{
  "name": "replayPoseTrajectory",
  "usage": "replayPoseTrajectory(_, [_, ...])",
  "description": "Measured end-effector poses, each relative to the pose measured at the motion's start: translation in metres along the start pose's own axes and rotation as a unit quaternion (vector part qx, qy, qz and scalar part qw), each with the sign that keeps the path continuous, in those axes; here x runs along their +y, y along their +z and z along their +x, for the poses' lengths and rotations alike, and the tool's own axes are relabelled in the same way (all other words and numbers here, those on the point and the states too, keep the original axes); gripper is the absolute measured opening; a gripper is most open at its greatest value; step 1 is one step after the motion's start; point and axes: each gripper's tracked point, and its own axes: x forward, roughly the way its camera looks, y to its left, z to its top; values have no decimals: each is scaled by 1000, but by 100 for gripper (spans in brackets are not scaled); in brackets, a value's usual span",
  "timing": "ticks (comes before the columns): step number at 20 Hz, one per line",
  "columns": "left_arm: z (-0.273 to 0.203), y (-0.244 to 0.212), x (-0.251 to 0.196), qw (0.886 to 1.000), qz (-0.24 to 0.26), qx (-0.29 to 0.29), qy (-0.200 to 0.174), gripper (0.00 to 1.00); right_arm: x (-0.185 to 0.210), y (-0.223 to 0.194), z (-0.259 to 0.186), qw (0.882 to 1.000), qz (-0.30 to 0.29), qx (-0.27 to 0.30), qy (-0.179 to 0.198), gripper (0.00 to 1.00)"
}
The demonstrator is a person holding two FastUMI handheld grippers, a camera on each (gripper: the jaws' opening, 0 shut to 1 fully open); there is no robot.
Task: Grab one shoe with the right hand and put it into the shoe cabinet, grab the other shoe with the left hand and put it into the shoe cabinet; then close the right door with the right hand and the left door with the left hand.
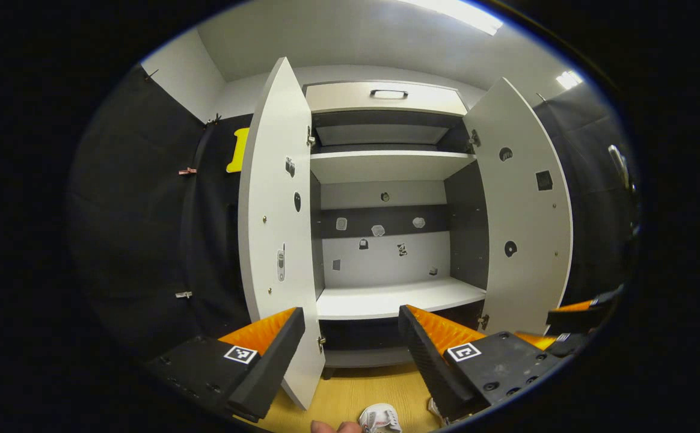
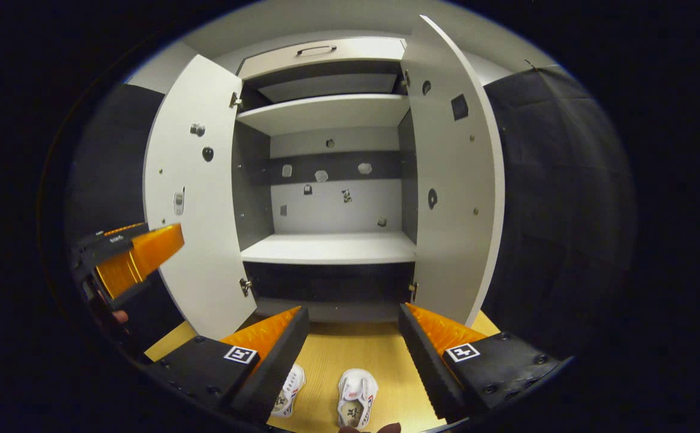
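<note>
Two shoes are sitting on the wooden floor (image 2: pixel 356 355) in front of the shoe cabinet (image 2: pixel 332 249), none stored yet, so the task is looking barely begun. Going left to right in the right gripper view: the left gripper (image 2: pixel 130 255) is hanging at the far left edge beside the left door (image 2: pixel 196 198), fingers parted with nothing between them. The left door is standing wide open. Low in that view, the left shoe (image 2: pixel 290 391) is lying partly hidden behind one finger of the right gripper (image 2: pixel 353 349), and the right shoe (image 2: pixel 357 400) is lying just beside it, toes pointing toward the cabinet. The right gripper is hovering above the pair, fingers spread wide, gripping nothing. The middle shelf (image 2: pixel 329 248) is showing bare, as is the shelf above. The right door (image 2: pixel 452 180) is also standing wide open.

In the left gripper view the left gripper is facing the cabinet interior, fingers wide apart and empty, with one shoe peeking in at the bottom.

Judging progress: nothing done. Remaining: right-hand grab and placement, left-hand grab and placement, then closing the right door and the left door. Next likely step is lowering the right gripper onto a shoe.
</note>
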Motion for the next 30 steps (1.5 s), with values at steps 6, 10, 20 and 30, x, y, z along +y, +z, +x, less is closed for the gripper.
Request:
replayPoseTrajectory(6, [-6, -18, 7, 1000, 13, 9, 8, 98, 12, -119, 2, 994, -2, 111, 18, 98])
replayPoseTrajectory(10, [-10, -35, 8, 999, 18, 25, 13, 98, 18, -191, 7, 986, 15, 160, 31, 98])
replayPoseTrajectory(20, [-22, -75, 14, 997, 24, 66, 25, 97, -4, -313, 55, 971, 54, 233, -20, 46])
replayPoseTrajectory(30, [-23, -105, 21, 994, 48, 97, 31, 98, -5, -335, 121, 983, 42, 170, -48, 20])
